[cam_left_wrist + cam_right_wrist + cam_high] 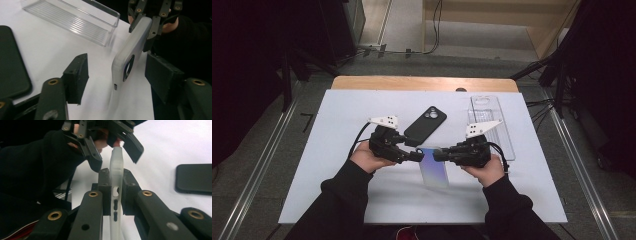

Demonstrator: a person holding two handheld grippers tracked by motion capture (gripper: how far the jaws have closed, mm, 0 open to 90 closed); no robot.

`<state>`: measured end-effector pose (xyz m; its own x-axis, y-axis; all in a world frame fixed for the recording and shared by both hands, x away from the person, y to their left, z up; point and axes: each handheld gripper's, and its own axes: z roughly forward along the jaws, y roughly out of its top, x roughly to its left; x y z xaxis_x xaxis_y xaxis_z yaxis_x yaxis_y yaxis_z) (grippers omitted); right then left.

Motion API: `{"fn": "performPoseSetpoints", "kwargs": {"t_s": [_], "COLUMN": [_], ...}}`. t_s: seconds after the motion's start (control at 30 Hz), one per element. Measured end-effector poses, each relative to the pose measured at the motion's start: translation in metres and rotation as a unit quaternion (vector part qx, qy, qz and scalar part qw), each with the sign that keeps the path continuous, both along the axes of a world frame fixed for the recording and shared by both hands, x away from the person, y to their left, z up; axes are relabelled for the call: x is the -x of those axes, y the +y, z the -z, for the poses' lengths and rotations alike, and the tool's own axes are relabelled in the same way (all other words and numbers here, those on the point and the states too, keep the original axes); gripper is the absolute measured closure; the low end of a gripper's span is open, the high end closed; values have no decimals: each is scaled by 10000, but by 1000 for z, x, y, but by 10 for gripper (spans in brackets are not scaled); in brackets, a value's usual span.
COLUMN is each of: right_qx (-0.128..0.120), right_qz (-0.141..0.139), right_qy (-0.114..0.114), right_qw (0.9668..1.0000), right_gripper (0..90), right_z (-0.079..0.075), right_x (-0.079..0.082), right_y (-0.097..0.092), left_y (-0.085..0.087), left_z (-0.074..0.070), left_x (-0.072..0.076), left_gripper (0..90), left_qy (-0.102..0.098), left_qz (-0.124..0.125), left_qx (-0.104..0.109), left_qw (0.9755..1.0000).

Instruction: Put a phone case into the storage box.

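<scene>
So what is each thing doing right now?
frosted phone case: held on edge above the table, camera hole empty
right gripper: shut on the frosted phone case
left gripper: open, jaws either side of the case's other end, not touching
black phone: lying flat, camera side up
clear tray: lying flat on the table

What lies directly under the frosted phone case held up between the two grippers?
Under the frosted phone case is bare white table sheet; nothing else shows there. The strip right beneath it is covered in the high view.

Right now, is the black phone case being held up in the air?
No, the black rectangular phone case lies flat on the white table, with nothing gripping it.
</scene>
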<state>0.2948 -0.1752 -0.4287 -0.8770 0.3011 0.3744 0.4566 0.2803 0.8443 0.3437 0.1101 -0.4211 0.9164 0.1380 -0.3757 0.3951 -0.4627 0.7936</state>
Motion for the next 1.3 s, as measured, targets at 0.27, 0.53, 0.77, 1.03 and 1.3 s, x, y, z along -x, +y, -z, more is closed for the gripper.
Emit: {"fn": "performPoseSetpoints", "kwargs": {"t_s": [0.27,0.53,0.77,1.03,1.3], "right_qx": [-82,-68,-125,-114,-103], "right_qz": [-288,-356,-372,-398,-193], "right_qy": [49,110,127,77,91], "right_qw": [9995,9993,9991,9991,9997], "right_gripper": [788,787,775,746,503], "right_z": [0,1,1,0,-3], "right_x": [1,1,0,1,2], "right_y": [3,5,3,4,1], "left_y": [-5,-6,-2,-2,1], "left_z": [1,-2,-6,-9,-14], "left_x": [6,8,9,10,9], "left_gripper": [493,687,768,798,802], "left_qy": [46,55,32,98,69], "left_qz": [317,542,750,862,706], "left_qx": [-47,6,134,117,41], "left_qw": [9995,9985,9971,9962,9975]}}
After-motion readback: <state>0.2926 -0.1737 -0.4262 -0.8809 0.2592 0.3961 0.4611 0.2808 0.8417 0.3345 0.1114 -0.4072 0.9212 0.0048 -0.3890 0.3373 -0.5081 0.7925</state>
